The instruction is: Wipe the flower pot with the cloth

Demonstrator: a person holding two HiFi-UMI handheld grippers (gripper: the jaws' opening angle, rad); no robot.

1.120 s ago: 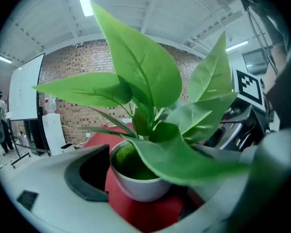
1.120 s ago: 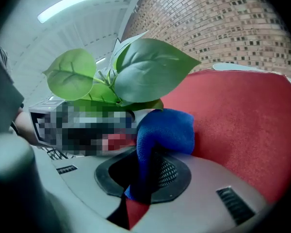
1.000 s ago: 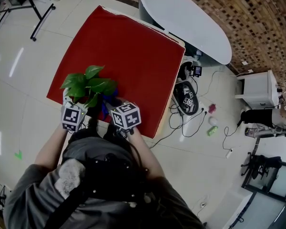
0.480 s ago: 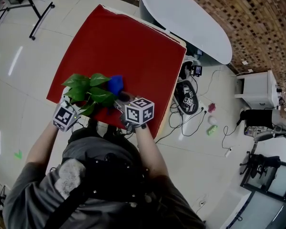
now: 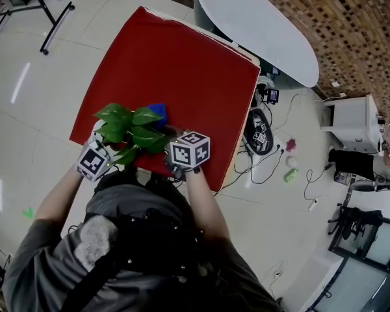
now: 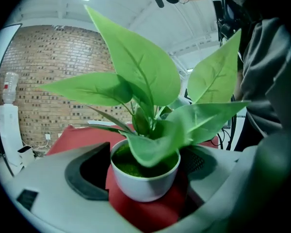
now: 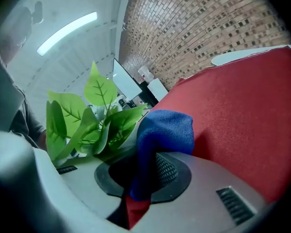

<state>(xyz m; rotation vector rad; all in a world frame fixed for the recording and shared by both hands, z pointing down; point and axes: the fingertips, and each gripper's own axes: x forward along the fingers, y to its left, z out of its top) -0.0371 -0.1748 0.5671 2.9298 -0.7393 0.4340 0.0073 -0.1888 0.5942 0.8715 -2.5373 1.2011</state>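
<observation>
Far left of the head view: black frame legs (image 5: 52,18) are standing on pale glossy floor tiles (image 5: 26,109).

Red tablecloth (image 5: 175,77), matte and square, is covering the table; all work is sitting at its near edge.

Left gripper (image 5: 110,153) is clasping the flower pot (image 6: 144,178): its dark pads are pressing in on the pot's two sides. The pot is white, smooth, round and tapering downward. It is standing upright on the red cloth and is filled with green mossy material.

Broad, pointed, glossy leaves (image 5: 131,130) are spreading over the pot. From the head view they are hiding it completely, and in the left gripper view they are blocking most of the background.

Blue cloth (image 7: 167,130), soft and nappy, is bunching into a rounded lump just right of the leaves and beyond them. Whether it is touching the pot cannot be told, since the leaves are in the way.

Right gripper (image 7: 144,176) is clenching the cloth's lower fold. The fabric is draping over one mesh-textured pad.

Right of the table:
- tangled cables and a dark device (image 5: 257,132) are lying on the floor
- a small green object (image 5: 289,176) is lying nearby
- a white oval tabletop (image 5: 260,25) is standing beyond the red one
- a white cabinet (image 5: 351,119) is standing against the patterned brick wall (image 5: 351,31)
</observation>
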